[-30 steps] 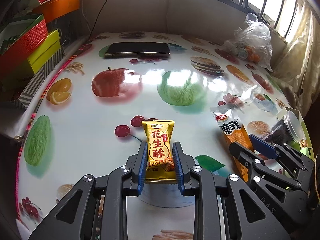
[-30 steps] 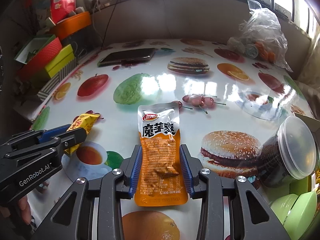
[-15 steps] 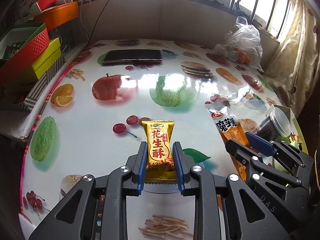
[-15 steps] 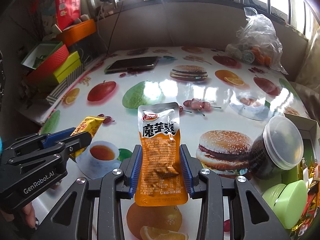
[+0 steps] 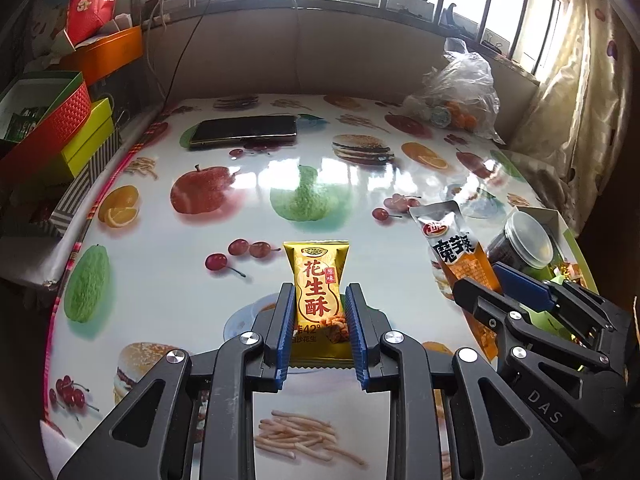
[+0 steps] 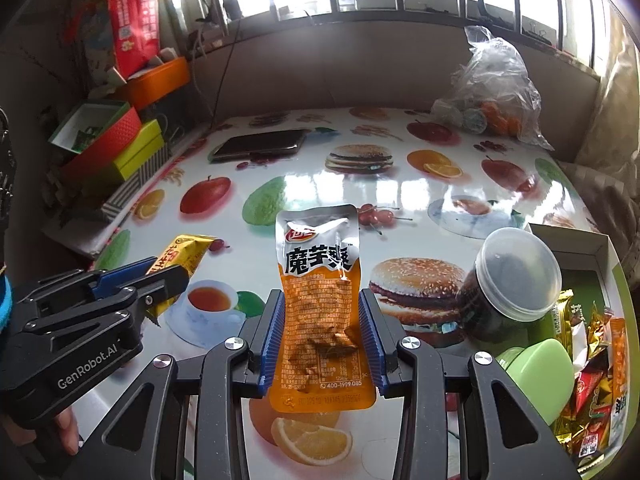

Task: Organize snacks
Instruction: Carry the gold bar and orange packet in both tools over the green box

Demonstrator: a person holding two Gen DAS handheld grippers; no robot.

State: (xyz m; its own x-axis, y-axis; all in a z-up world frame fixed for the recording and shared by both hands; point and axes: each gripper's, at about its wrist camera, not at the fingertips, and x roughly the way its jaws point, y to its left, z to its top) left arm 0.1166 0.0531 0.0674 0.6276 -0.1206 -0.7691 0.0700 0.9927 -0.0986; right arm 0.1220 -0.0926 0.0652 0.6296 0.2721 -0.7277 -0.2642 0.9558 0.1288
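Left wrist view: the left gripper [image 5: 320,332] clamps the yellow foil peanut-crisp packet [image 5: 319,300] at lower centre, upright and clear of the fruit-print table [image 5: 240,216]. More tabletop shows than before.

Right wrist view: the right gripper [image 6: 322,330] pinches the orange-and-silver konjac pouch [image 6: 320,304] at lower centre, likely bound for the snack-filled box [image 6: 600,256] at right, which now shows more fully.

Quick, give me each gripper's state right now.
Left gripper: shut on the yellow peanut candy packet.
Right gripper: shut on the orange konjac snack pouch.
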